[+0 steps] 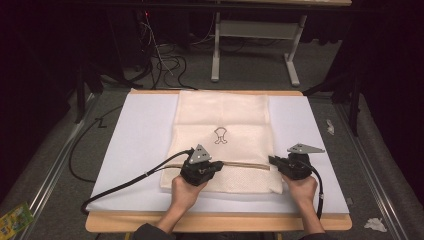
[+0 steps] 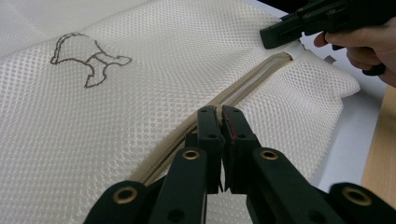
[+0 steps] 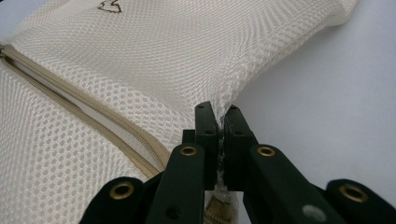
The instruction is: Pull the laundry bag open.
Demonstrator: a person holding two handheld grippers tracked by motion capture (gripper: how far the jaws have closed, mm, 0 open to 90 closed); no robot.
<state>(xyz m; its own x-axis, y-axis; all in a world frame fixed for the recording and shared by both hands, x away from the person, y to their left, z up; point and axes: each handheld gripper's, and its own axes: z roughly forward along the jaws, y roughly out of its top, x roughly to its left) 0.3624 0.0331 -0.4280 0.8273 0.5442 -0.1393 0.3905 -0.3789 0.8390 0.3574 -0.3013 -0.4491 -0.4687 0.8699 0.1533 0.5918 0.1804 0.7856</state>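
Cream mesh laundry bag (image 1: 220, 137): flat on white sheet (image 1: 140, 135) covering the surface. Left gripper (image 2: 219, 112): clamped on the tan zipper (image 2: 243, 86). Right gripper (image 3: 220, 114): pinching a fold of mesh at the bag's edge.

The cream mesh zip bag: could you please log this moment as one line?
item: cream mesh zip bag flat on white sheet | left gripper: shut on zip | right gripper: shut on bag edge | zip: partly open
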